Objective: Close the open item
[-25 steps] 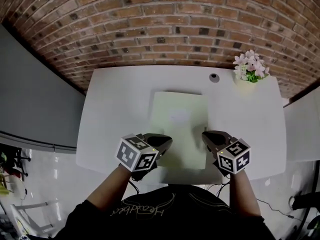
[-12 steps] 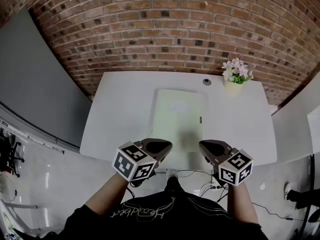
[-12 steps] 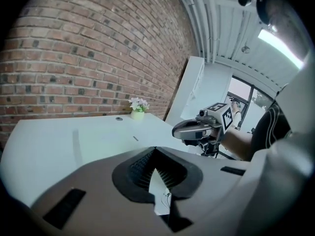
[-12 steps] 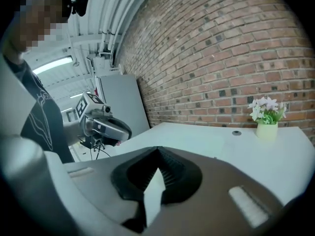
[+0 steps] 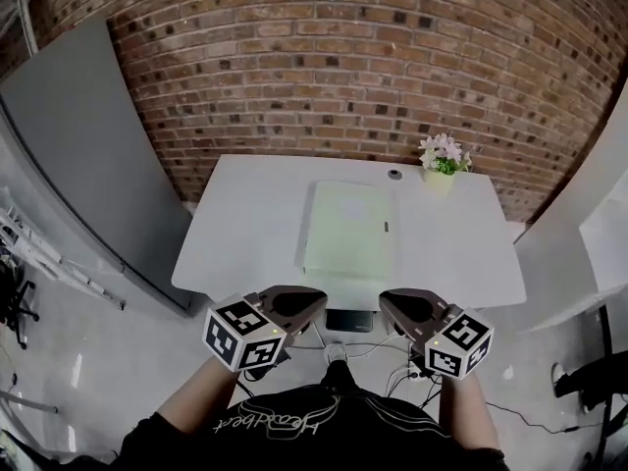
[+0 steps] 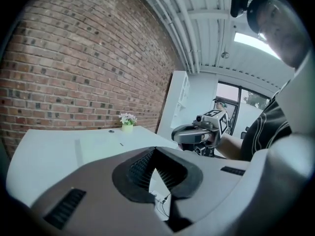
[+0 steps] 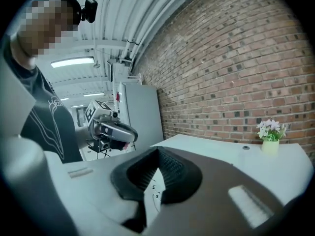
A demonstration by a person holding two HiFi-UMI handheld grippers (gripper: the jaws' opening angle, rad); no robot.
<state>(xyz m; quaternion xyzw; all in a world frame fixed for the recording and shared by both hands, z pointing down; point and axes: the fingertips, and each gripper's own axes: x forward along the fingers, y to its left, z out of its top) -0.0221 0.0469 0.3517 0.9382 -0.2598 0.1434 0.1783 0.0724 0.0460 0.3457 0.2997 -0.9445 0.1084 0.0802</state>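
Left tool and right tool closed, empty, now farther back from table

The wall is red-brown brick with pale mortar lines. The table is white and the folder pale green. Pink-white flowers stand in a cream pot. The left gripper and right gripper are grey, their cubes patterned in black-and-white squares.
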